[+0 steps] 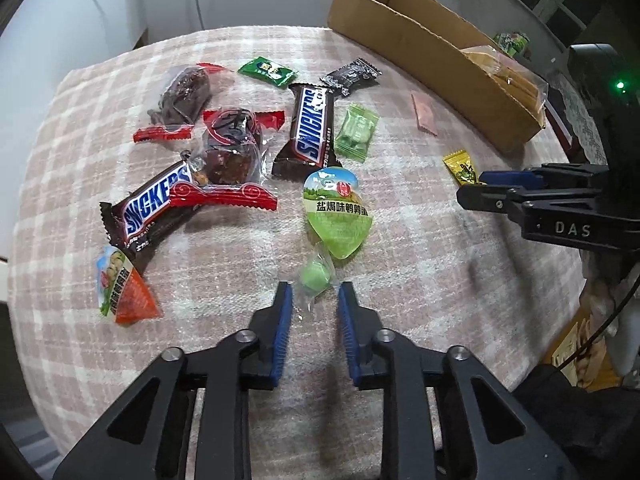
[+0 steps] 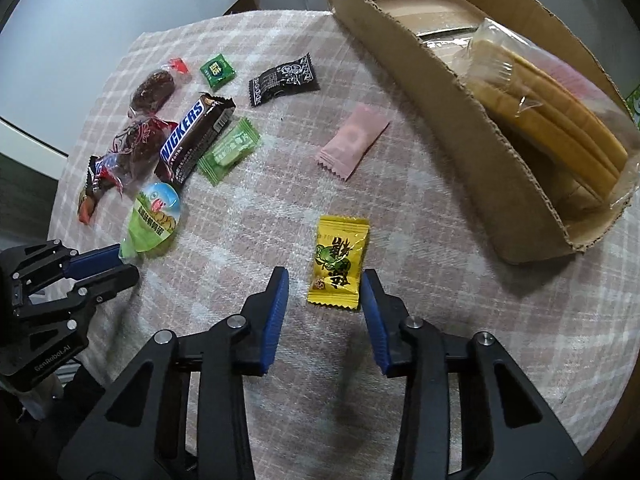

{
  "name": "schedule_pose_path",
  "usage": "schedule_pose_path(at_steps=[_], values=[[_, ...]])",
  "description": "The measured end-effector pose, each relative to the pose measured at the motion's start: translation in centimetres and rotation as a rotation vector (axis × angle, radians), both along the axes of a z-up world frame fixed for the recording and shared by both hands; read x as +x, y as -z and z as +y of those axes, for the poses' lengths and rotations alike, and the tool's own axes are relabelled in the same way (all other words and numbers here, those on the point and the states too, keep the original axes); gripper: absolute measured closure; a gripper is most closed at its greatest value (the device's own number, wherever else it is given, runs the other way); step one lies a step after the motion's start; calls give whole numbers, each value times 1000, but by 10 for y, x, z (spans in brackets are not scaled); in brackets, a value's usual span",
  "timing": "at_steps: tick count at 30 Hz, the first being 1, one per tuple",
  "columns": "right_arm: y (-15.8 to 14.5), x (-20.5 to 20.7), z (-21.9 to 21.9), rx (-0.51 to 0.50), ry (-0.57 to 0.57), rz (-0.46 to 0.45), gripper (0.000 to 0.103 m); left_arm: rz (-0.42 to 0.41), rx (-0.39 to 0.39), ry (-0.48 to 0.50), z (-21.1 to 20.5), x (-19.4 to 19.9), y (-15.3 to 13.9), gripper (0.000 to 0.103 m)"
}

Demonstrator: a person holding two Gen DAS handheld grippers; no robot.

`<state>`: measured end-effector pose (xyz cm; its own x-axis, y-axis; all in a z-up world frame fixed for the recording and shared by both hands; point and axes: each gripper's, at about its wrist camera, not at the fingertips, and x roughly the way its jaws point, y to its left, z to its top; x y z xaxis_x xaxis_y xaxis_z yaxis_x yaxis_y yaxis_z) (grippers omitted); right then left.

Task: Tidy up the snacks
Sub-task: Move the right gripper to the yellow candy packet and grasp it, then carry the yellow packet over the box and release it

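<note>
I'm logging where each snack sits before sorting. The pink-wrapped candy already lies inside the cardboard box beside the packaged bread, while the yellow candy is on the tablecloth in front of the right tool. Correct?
Not quite. The pink-wrapped candy lies on the tablecloth, outside the cardboard box; the packaged bread is in the box. The yellow candy is indeed in front of the right tool. The right wrist view shows it.

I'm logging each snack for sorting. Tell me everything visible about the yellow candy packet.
The yellow candy packet is a small glossy pillow wrapper with crimped, serrated ends, printed with a green cartoon figure and black characters. It lies flat and sealed on the checked tablecloth, between the right claw fingers; its lower right corner meets the right pad.
</note>
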<state>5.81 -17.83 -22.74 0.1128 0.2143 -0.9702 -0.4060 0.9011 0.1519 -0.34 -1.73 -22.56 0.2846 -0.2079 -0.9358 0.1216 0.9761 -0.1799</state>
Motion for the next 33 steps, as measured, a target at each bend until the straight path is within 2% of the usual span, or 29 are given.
schedule_pose_path(at_steps=[2,20,27,33], values=[[1,1,0,12,4,9,80,-2,-5,-6,1,1,0,86],[-11,0,-5,63,17,-2,85,-10,-68,-74,24,-10,-11,90],[-36,-1,-11,100,12,-35,85,-28,-88,-105,31,-10,-26,91],[-71,12,-21,144,37,-97,85,-68,-105,-97,30,-2,-48,91]])
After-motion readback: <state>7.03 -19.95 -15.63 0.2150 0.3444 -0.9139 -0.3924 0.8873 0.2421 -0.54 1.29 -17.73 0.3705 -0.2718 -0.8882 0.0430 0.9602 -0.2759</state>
